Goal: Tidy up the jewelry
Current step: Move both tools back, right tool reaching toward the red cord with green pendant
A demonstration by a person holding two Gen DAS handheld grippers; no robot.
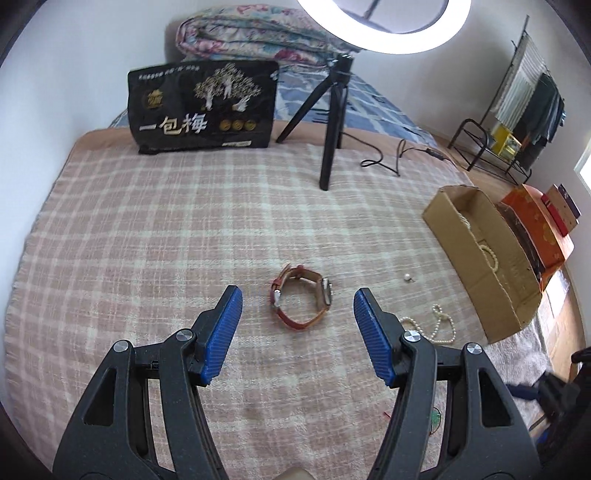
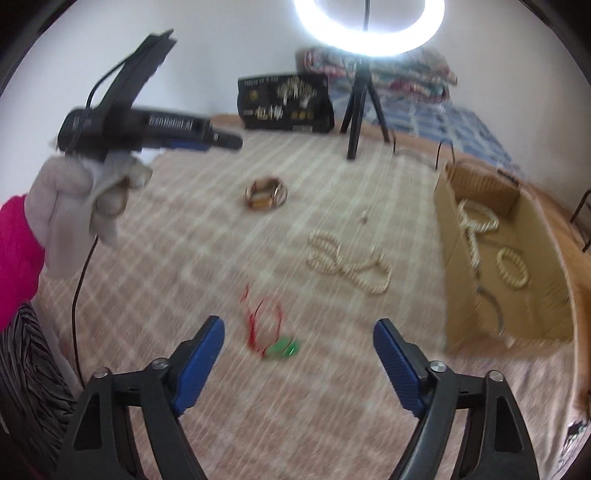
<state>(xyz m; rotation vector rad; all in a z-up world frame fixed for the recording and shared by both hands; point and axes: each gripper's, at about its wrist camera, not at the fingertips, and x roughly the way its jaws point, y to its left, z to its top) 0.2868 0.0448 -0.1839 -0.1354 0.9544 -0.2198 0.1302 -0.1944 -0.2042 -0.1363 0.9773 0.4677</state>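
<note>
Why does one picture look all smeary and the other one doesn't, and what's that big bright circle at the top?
The right wrist view is smeared by motion blur, so the pearl necklace and red string look streaky; the left wrist view is sharp, the watch crisp. The bright circle is a ring light, glaring white in both views. Both are fisheye, so the bed's blanket bulges and the corners go dark.

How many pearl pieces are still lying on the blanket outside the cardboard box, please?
2: a pearl necklace lies coiled beside the cardboard box, and a single loose pearl sits just beyond it. Others may be hidden.
</note>
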